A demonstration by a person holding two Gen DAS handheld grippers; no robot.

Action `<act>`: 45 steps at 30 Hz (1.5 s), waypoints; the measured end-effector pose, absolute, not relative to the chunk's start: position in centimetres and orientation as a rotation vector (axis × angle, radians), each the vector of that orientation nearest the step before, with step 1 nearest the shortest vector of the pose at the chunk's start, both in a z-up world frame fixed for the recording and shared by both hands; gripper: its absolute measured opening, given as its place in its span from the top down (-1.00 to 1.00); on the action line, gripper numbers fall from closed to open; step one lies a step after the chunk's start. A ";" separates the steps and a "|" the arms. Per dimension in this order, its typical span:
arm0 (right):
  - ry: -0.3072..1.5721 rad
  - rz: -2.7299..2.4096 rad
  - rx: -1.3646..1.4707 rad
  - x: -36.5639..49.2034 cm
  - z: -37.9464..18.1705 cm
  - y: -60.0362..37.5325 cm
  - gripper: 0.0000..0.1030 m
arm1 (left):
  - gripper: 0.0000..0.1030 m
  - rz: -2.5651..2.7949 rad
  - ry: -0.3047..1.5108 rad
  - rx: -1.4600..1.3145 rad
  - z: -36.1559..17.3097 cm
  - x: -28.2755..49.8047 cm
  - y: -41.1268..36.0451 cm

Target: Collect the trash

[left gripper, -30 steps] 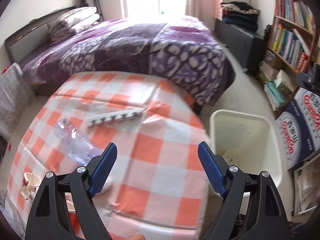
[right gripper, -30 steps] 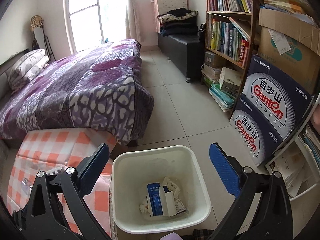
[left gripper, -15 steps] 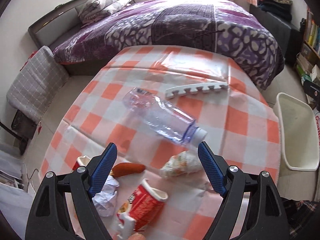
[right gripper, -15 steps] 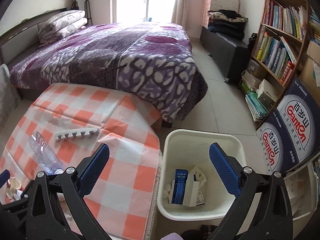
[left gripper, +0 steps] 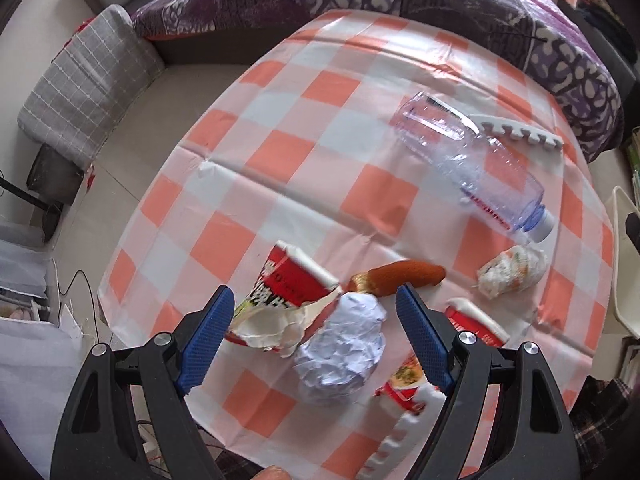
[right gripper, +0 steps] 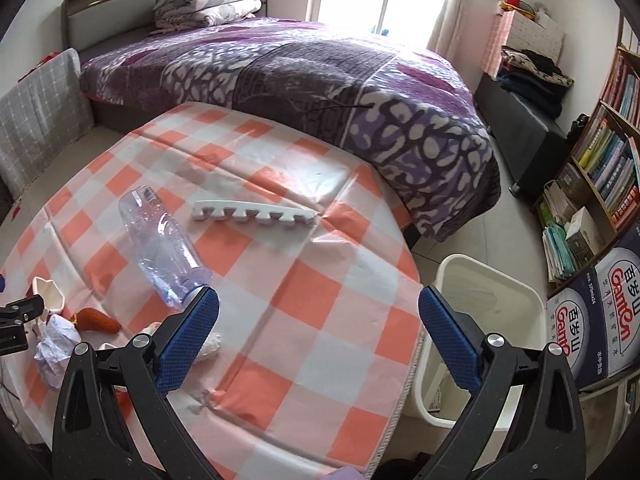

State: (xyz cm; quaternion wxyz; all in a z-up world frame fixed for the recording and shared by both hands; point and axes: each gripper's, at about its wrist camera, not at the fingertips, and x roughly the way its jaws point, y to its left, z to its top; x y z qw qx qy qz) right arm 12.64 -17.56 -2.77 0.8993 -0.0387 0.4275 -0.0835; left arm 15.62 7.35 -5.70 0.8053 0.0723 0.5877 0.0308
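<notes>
Trash lies on an orange-and-white checked tablecloth [left gripper: 280,152]. My left gripper [left gripper: 316,332] is open above a crumpled white paper ball [left gripper: 344,352], with a torn red cup [left gripper: 288,292] and an orange sausage [left gripper: 400,276] just beyond. A clear plastic bottle [left gripper: 472,164], a crumpled wrapper [left gripper: 508,272] and a second red cup [left gripper: 476,320] lie to the right. My right gripper [right gripper: 320,332] is open and empty over the table's right side, near the white trash bin [right gripper: 480,300]. The bottle [right gripper: 160,252] and paper ball [right gripper: 56,344] show at its left.
A white toothed foam strip [right gripper: 256,214] lies mid-table; another foam strip [left gripper: 400,436] is at the near edge. A purple bed [right gripper: 300,72] stands behind the table. Bookshelves [right gripper: 608,168] and printed cartons [right gripper: 592,320] stand right of the bin. A grey cushion [left gripper: 88,88] is at left.
My left gripper swung left and down from the bin side to over the trash pile. My right gripper swung left from above the bin to over the table edge. Both stayed open.
</notes>
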 end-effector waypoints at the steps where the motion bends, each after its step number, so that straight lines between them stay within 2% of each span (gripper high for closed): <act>1: 0.896 -0.154 -0.073 12.8 -2.9 -17.1 -0.86 | -0.57 0.074 1.275 0.140 -6.1 15.6 8.3; 8: 0.986 -0.039 0.002 13.9 -4.4 -14.3 -0.86 | -0.57 0.116 1.356 0.043 -8.8 15.2 12.9; 16: 1.073 0.119 0.052 13.7 -5.6 -10.3 -0.86 | -0.56 0.055 1.353 -0.038 -10.5 15.3 14.9; 17: 1.106 0.149 0.074 13.4 -6.0 -9.7 -0.86 | -0.53 0.047 1.350 -0.043 -10.8 15.4 14.9; 21: 1.213 0.230 0.134 11.4 -7.4 -8.2 -0.86 | -0.14 -0.006 1.357 -0.090 -12.0 15.8 15.2; 27: 1.313 0.276 0.181 6.3 -10.1 -4.8 -0.86 | -0.06 -0.018 1.305 -0.150 -10.6 16.0 16.1; 34: 1.314 0.219 0.152 3.7 -12.3 -1.7 -0.84 | -0.06 -0.014 1.207 -0.200 -6.7 15.0 17.5; 38: 1.278 0.195 0.102 3.1 -12.8 -0.2 -0.65 | -0.06 -0.020 1.168 -0.212 -4.8 14.5 17.6; 40: 1.240 0.199 0.051 3.1 -12.8 0.4 -0.24 | -0.06 -0.023 1.155 -0.215 -4.3 14.2 17.5; 42: 1.215 0.224 0.023 3.0 -12.5 1.0 0.61 | -0.07 -0.025 1.144 -0.218 -3.9 14.2 17.6; 43: 1.223 0.244 0.036 3.1 -12.5 1.0 0.73 | -0.07 -0.026 1.141 -0.222 -3.7 14.2 17.5; 45: 1.229 0.284 0.065 3.3 -12.4 0.0 0.79 | -0.07 -0.025 1.136 -0.231 -3.5 14.3 17.6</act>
